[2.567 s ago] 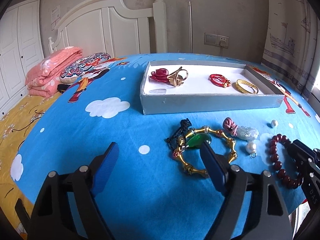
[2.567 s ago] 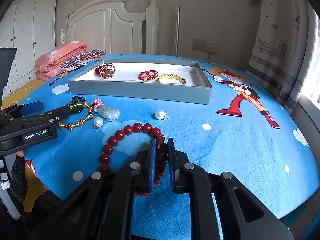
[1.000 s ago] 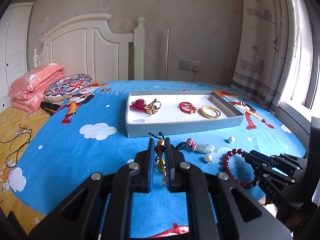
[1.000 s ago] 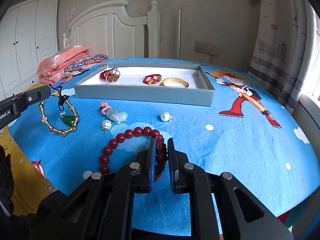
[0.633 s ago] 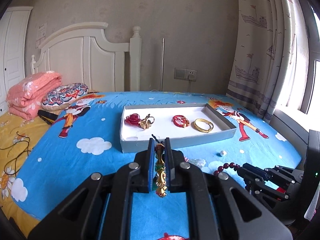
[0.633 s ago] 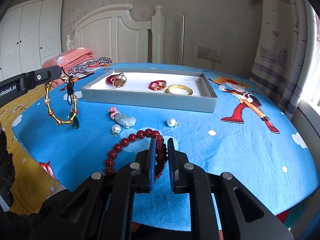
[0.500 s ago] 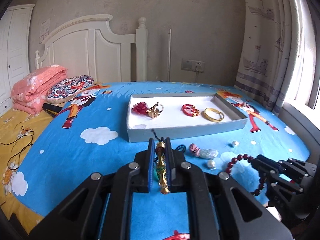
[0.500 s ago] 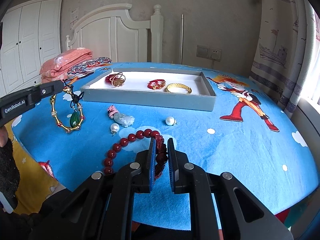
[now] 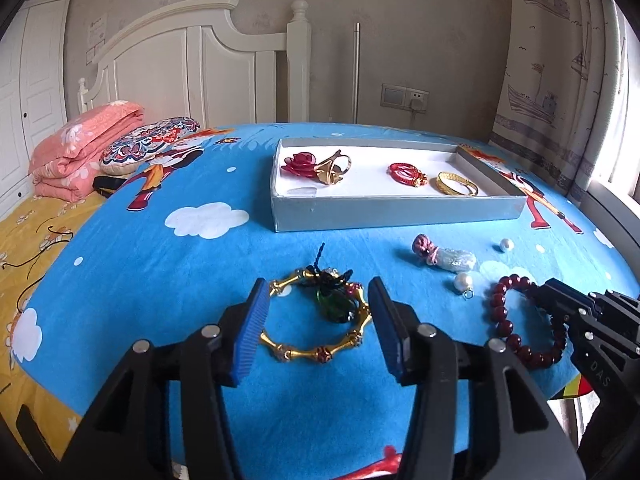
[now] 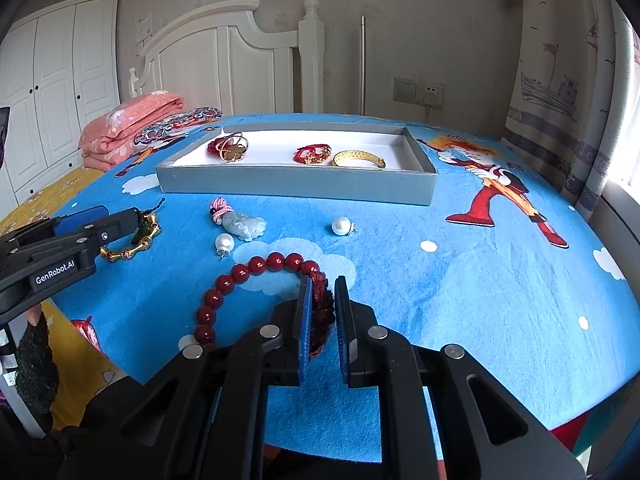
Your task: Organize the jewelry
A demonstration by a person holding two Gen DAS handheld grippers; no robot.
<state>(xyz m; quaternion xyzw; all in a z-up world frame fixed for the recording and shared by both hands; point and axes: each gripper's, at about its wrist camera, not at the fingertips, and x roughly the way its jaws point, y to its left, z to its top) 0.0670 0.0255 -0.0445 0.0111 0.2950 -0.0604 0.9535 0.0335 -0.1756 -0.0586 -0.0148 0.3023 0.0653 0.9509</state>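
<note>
A gold bracelet [image 9: 312, 354] with a green pendant [image 9: 335, 305] and black cord lies flat on the blue bedsheet. My left gripper [image 9: 318, 320] straddles it; its jaws are opening and the pads do not press on it. In the right wrist view the left gripper [image 10: 108, 220] hides part of this bracelet [image 10: 132, 250]. My right gripper [image 10: 320, 312] is shut on the dark red tassel of the red bead bracelet [image 10: 256, 266], whose beads rest on the sheet. From the left wrist view that bracelet [image 9: 498, 312] sits at the right gripper's [image 9: 560, 306] tip.
A grey tray [image 9: 400, 212] beyond holds a red rose brooch [image 9: 298, 162], a gold ring [image 9: 334, 168], a red string bracelet [image 9: 406, 172] and a gold bangle [image 9: 456, 184]. A pale pendant with pink knot [image 9: 444, 254] and two pearls [image 9: 463, 281] lie loose. Folded bedding [image 9: 80, 148] is far left.
The left gripper came down and opened. The gold bracelet, which hung pinched between its pads, now lies on the sheet between them. The right gripper has stayed put, still shut on the red bracelet.
</note>
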